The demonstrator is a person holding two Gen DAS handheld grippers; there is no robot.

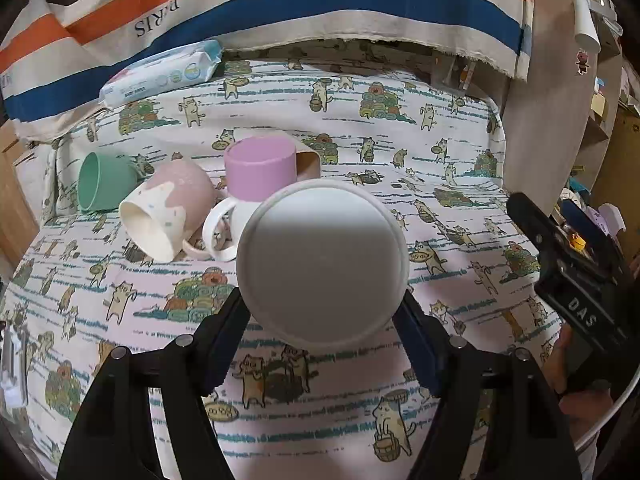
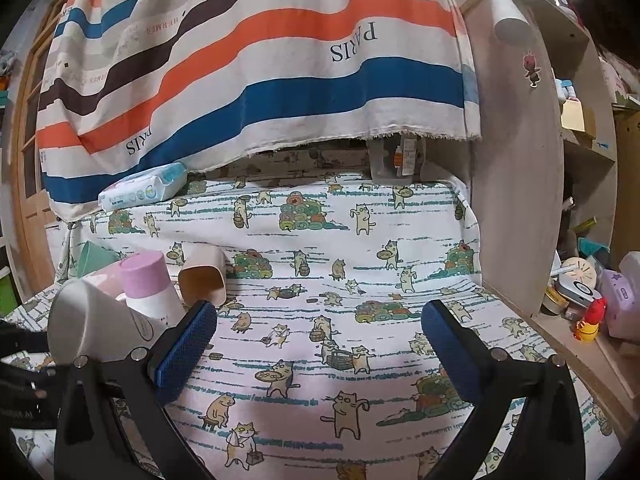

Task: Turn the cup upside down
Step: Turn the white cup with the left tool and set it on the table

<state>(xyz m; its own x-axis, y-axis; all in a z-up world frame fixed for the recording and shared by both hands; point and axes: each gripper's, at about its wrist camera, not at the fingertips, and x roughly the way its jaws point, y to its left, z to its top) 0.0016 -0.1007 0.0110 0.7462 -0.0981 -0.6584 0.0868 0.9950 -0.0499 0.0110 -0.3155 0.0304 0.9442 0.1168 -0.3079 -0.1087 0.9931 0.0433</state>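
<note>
My left gripper (image 1: pixel 322 304) is shut on a white cup (image 1: pixel 322 266), held above the cat-print cloth with its flat base facing the camera. The same cup (image 2: pixel 86 320) shows at the far left of the right wrist view, tilted. My right gripper (image 2: pixel 318 324) is open and empty over the cloth, to the right of the cups. It also shows at the right edge of the left wrist view (image 1: pixel 568 264).
Behind the held cup lie a green cup (image 1: pixel 104 180), a pink-and-cream mug (image 1: pixel 168 212) on its side, a white mug with a lilac top (image 1: pixel 256 172) and a tan cup (image 2: pixel 202 278). A wipes pack (image 1: pixel 160 74) sits at the back. Cluttered shelves (image 2: pixel 580 300) stand right.
</note>
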